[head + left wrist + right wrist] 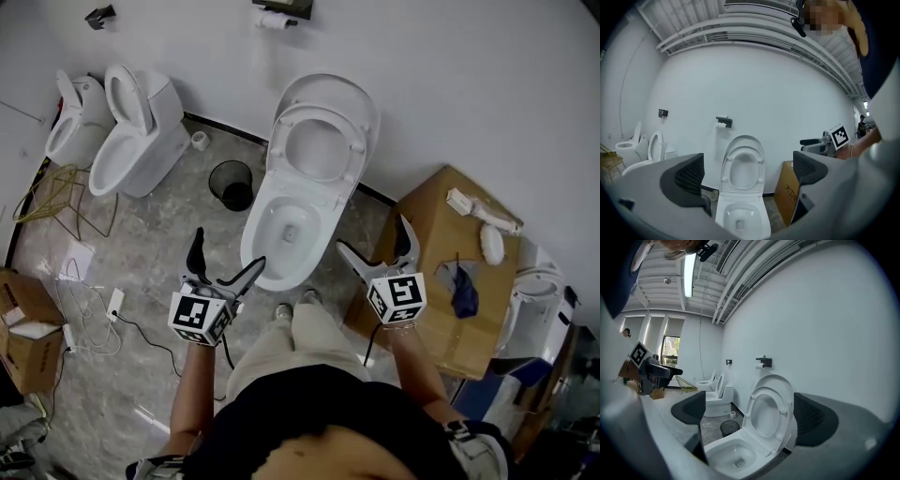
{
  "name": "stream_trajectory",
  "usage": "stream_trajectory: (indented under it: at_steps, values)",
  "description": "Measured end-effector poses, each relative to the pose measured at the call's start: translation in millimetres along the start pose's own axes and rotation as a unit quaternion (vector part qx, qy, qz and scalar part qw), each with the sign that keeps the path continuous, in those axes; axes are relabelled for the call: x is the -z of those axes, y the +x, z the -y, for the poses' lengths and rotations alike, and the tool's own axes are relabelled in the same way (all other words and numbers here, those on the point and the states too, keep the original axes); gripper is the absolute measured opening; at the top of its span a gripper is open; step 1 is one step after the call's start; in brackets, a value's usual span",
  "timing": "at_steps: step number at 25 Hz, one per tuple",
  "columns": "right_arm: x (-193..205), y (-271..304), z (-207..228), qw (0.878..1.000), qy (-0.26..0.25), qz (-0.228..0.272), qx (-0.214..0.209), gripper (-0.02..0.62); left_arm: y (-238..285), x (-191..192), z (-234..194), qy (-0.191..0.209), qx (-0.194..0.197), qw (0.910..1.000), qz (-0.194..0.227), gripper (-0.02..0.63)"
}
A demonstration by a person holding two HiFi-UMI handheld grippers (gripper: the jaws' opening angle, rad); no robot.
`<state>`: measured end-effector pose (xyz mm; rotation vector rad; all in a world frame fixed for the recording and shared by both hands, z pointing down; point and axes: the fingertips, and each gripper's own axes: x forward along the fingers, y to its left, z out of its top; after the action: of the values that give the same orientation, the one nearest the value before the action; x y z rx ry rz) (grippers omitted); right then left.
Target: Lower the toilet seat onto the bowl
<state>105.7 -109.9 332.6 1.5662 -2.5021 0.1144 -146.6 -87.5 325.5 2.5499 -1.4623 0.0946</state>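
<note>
Currently | left tool (230, 249) wide open, empty | right tool (371, 233) wide open, empty | toilet seat (284, 159) upright

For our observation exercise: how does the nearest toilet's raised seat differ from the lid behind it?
The seat is an open-centred ring; the lid is a solid shell. The seat is smaller and in front; the lid shows round its edge, nearer the wall. Both are white and tilted up off the bowl.
</note>
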Motion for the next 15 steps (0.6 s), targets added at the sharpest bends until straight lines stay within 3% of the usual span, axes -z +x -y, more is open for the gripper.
stream_trajectory:
  at_steps: [11, 15]
  values:
    - [15, 113, 78, 0.999, -0.024, -0.037, -0.028, 0.577, 95, -5, -29, 0.029, -0.02, 0.9993, -0.011, 0.575]
    - [27, 164, 115, 0.998, -0.002, -0.05, -0.032, 0.577, 143, 8, -32, 0.028, 0.015, 0.9992, -0.023, 0.575]
